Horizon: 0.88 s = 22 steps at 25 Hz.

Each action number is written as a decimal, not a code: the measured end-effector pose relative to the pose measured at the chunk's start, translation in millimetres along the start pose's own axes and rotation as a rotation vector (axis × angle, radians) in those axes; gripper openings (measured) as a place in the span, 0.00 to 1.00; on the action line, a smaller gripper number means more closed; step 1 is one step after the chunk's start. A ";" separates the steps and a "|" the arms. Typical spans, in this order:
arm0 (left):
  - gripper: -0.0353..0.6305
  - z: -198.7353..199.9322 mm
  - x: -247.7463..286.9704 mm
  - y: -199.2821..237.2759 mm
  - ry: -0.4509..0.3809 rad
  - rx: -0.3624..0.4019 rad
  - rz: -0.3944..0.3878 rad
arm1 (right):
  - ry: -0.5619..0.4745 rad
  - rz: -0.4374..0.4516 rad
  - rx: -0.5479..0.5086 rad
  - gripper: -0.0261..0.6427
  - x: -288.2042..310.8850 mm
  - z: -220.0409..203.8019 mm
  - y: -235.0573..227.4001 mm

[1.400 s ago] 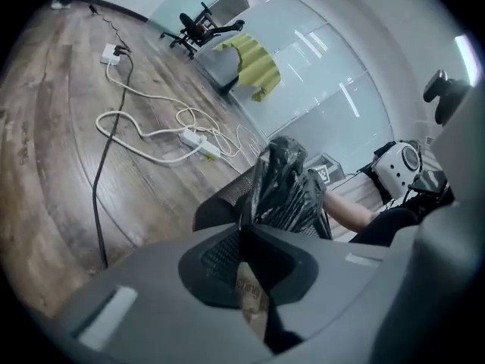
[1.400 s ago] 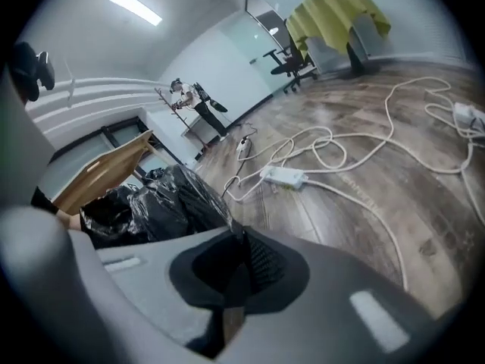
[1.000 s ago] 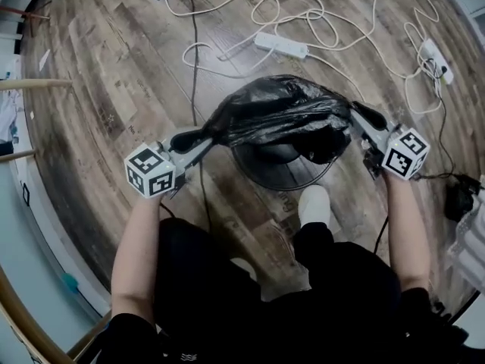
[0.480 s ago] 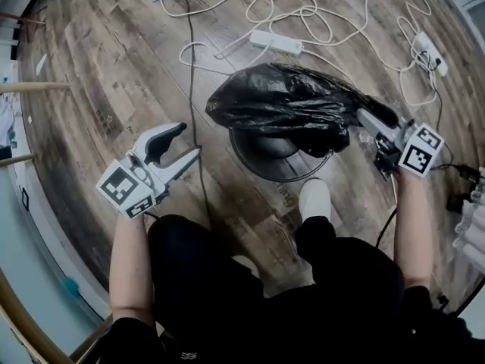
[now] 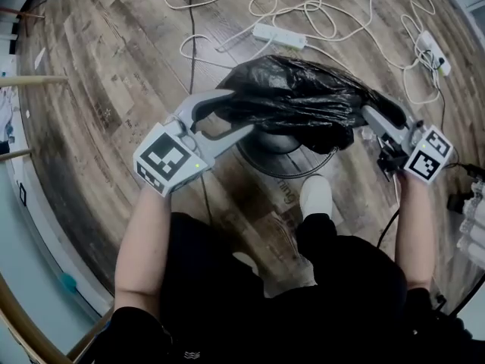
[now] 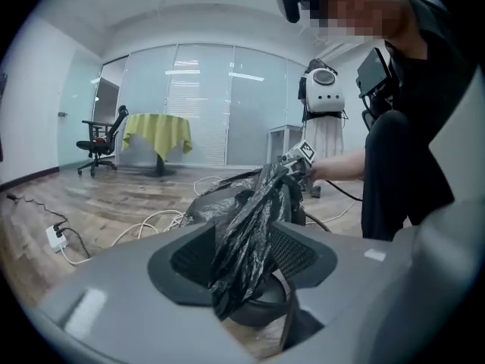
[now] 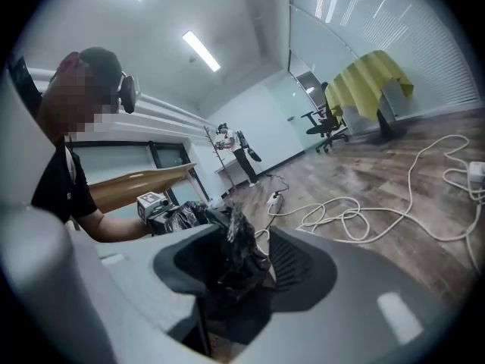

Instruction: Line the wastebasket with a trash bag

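Observation:
A crumpled black trash bag (image 5: 295, 101) lies bunched over a round black wastebasket (image 5: 282, 171) on the wooden floor. My left gripper (image 5: 241, 112) is at the bag's left end. Its jaws are opening, and a fold of the bag (image 6: 246, 226) hangs loose between them without the pads pressing on it. My right gripper (image 5: 371, 116) is at the bag's right end. Its jaws stand wide, and a peak of bag (image 7: 235, 237) rises in the gap. Each gripper shows in the other's view: the right gripper (image 6: 303, 154) and the left gripper (image 7: 151, 203).
White power strips (image 5: 280, 35) with looping white cables lie on the floor beyond the basket, and another strip (image 5: 430, 50) lies at the far right. The person's white shoe (image 5: 317, 196) stands just in front of the basket. An office chair (image 6: 102, 135) and a yellow-draped table (image 6: 158, 131) stand far off.
The left gripper let go of the bag's left edge, swung out to the left, then came back up to the bag with wide jaws. The right gripper's jaws widened and rose slightly.

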<state>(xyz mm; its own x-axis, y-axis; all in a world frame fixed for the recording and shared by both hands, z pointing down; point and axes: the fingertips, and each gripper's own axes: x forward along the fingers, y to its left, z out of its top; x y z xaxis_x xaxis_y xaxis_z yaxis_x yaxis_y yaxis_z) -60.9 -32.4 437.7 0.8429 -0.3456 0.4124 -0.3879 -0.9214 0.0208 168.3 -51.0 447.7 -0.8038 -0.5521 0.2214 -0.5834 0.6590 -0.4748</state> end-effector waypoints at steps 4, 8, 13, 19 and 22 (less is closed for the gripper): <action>0.22 -13.9 16.3 1.8 0.075 0.050 0.010 | -0.004 0.011 0.006 0.33 -0.3 0.0 3.6; 0.06 -10.8 12.4 -28.0 0.110 0.163 -0.064 | -0.009 0.036 0.000 0.33 3.3 3.4 5.2; 0.06 -5.6 -16.8 -64.2 0.112 0.197 -0.138 | -0.011 0.062 0.070 0.33 6.0 1.9 1.3; 0.06 -9.8 -24.0 -74.6 0.126 0.243 -0.132 | -0.107 0.117 0.240 0.33 -22.5 33.1 -6.5; 0.06 -5.2 -25.1 -77.6 0.109 0.264 -0.127 | -0.085 0.100 0.159 0.33 -27.0 49.5 0.5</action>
<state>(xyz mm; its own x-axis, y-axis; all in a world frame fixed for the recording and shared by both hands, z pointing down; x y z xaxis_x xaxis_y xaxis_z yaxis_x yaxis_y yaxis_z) -53.9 48.7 430.5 0.8281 -0.2173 0.5168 -0.1605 -0.9751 -0.1529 195.4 -61.1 399.3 -0.8400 -0.5339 0.0968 -0.4703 0.6271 -0.6209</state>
